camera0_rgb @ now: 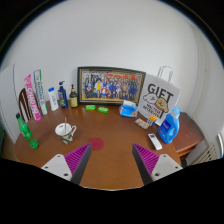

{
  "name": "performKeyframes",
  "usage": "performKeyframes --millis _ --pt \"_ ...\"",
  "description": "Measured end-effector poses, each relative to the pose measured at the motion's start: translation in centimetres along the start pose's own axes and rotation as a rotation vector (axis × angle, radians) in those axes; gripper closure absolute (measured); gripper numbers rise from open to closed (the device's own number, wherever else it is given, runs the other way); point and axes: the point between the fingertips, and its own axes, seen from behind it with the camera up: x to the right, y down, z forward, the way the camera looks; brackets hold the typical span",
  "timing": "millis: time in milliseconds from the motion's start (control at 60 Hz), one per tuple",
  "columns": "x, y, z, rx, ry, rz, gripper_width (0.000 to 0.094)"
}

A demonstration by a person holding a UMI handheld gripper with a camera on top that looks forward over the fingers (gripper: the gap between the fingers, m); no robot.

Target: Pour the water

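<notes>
Gripper (pixel 111 163) open and holding nothing, with bare wooden table (pixel 110 135) ahead of its fingers. Near left, a white cup (pixel 65 130) on a saucer; a green bottle (pixel 26 133) beside it. Far back, a framed photo (pixel 110 86); right, a gift bag (pixel 161 97) and blue jug (pixel 170 125).

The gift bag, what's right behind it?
Behind the gift bag only the plain wall shows. Whatever stands on the table directly behind it is covered. The gripper, jaws open, is well short of it.

Bare tabletop (pixel 105 135) ahead of fingers (pixel 70 160)
</notes>
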Motion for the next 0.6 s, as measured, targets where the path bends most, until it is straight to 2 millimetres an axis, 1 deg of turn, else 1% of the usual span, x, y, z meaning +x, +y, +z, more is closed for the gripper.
performKeyframes --millis 83,167,283,367,450,517,600 --pt "-0.8 0.4 0.4 -0.01 -0.012 -0.004 0.0085" --pt "-2.2 1.0 0.7 -0.018 -0.018 -0.01 0.0085" --pt "-5.6 1.9 0.7 -0.025 -0.054 -0.012 0.0085" --pt "-9.0 2.9 0.7 -0.023 -0.088 -0.015 0.0082" --pt "-13.4 4.1 0.7 -0.02 -0.134 -0.016 0.0083" --pt "-17.2 4.9 0.8 -0.012 -0.165 -0.015 0.0084" --pt "-22.6 6.1 0.8 -0.003 -0.205 -0.009 0.008"
